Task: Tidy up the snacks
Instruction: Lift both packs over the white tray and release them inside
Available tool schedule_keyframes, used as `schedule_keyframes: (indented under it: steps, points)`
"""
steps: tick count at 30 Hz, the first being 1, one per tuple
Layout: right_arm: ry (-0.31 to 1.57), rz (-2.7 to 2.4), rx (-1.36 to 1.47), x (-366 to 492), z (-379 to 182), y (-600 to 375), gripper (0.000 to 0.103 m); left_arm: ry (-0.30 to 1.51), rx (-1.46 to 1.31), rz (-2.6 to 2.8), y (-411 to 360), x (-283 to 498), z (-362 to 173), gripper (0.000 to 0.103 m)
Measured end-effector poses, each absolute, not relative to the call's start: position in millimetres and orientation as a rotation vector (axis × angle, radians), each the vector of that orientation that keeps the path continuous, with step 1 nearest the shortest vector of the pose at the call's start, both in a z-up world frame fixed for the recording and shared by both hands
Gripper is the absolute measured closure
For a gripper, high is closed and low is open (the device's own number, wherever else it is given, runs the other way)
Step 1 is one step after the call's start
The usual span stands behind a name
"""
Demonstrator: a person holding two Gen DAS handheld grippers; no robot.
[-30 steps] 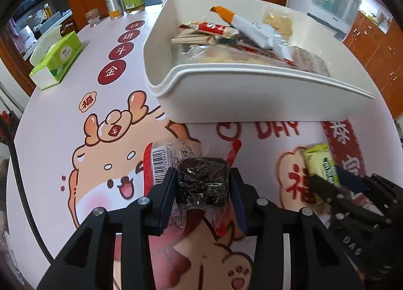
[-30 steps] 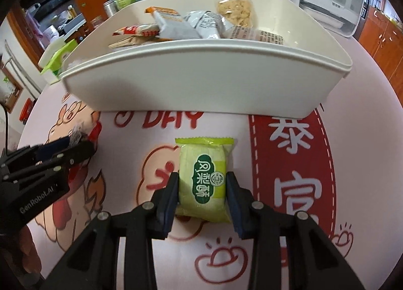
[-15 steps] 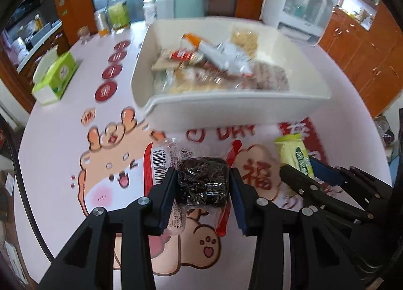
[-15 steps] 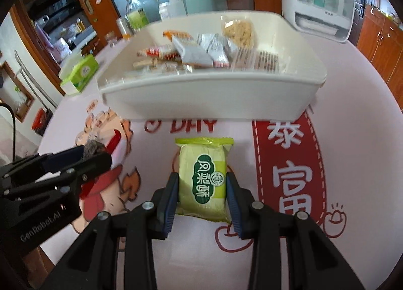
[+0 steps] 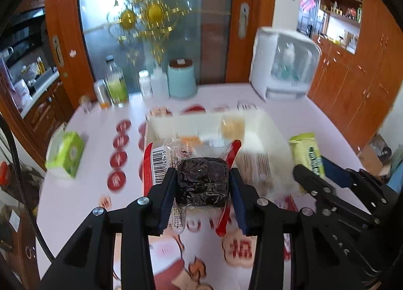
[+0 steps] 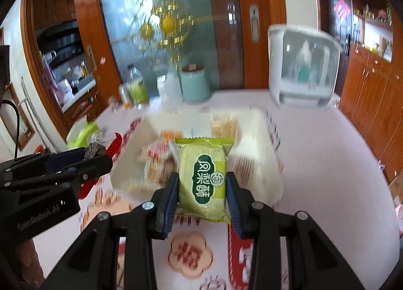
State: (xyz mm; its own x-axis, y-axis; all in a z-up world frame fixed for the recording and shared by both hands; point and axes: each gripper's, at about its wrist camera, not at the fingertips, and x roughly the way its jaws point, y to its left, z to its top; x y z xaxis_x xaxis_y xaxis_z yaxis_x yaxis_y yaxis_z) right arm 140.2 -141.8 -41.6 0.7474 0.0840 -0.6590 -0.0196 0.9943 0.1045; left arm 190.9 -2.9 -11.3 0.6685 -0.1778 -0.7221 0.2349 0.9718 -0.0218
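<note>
I find both claws loaded and clear of the desk. The left claw is clamped on a clear plastic packet with red edges and a dark, crinkled lump of dried fruit inside; the pads press on the dark lump from both sides, and the barcode end of the packet stands out to the left. The right claw is clamped on a flat light-green foil snack packet with a dark green label, gripped by its long sides, its crimped top edge pointing away from me.

The white rectangular plastic bin sits on the pink printed desk beyond both claws, its near wall just past the held packets in each view. It already holds several snacks, blurred here; I can make out an orange wrapper and a pale biscuit pack toward the far side.

My judgement: the step in hand is the carry, with both packets lifted and brought toward the bin. The next move calls for taking each claw forward over the near rim, then letting go above a free patch of the bin floor. The two claws ride close beside one another, so I would keep them apart over the bin. The left packet's loose plastic could catch on the rim.
</note>
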Motion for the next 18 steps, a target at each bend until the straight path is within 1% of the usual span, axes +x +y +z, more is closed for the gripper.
schedule_keyframes:
  steps: [5,9,18]
  points:
    - [0.617,0.033,0.069,159,-4,-146,0.066,0.759,0.065,-0.219,-7,218,19,0.063]
    - [0.544,0.038,0.058,169,24,-150,0.066,0.747,0.049,-0.215,-10,231,32,0.063]
    - [0.530,0.058,0.063,192,42,-154,0.066,0.757,0.040,-0.207,-20,248,32,0.062]
